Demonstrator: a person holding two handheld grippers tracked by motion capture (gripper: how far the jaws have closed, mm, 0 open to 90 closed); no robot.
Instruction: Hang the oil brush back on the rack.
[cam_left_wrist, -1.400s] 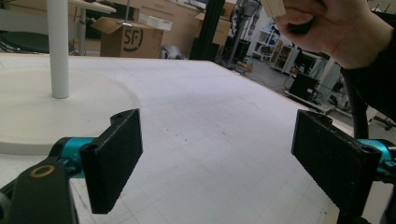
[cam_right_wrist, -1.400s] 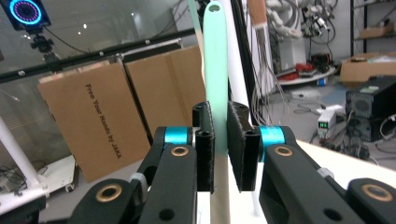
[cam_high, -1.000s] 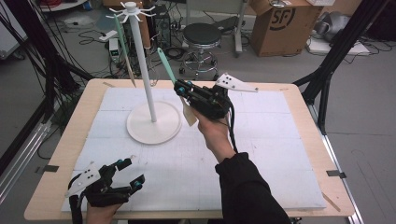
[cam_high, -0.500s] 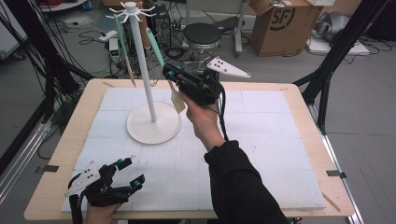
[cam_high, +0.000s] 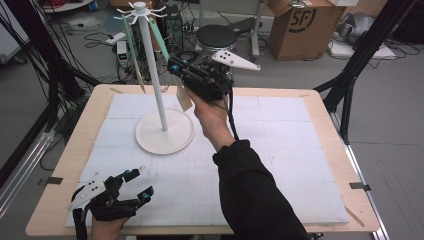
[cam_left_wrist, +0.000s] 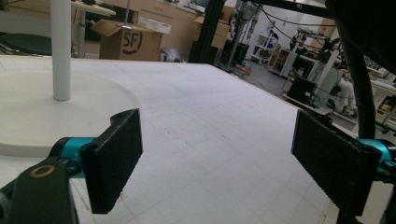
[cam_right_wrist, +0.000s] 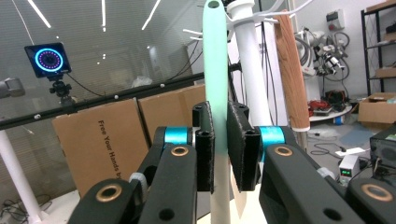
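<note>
left gripper (cam_high: 134, 184): low, jaws wide apart | right gripper (cam_high: 172, 65): raised, jaws clamped

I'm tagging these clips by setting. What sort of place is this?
Probably a lab or workshop: cardboard boxes and loose cables on the floor, a black frame around the table.

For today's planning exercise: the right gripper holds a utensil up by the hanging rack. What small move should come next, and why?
Probably ease the mint-green utensil sideways so its end hole meets a free hook. The right gripper clamps its handle, and the hole sits just beside the white rack, not yet hooked.
</note>
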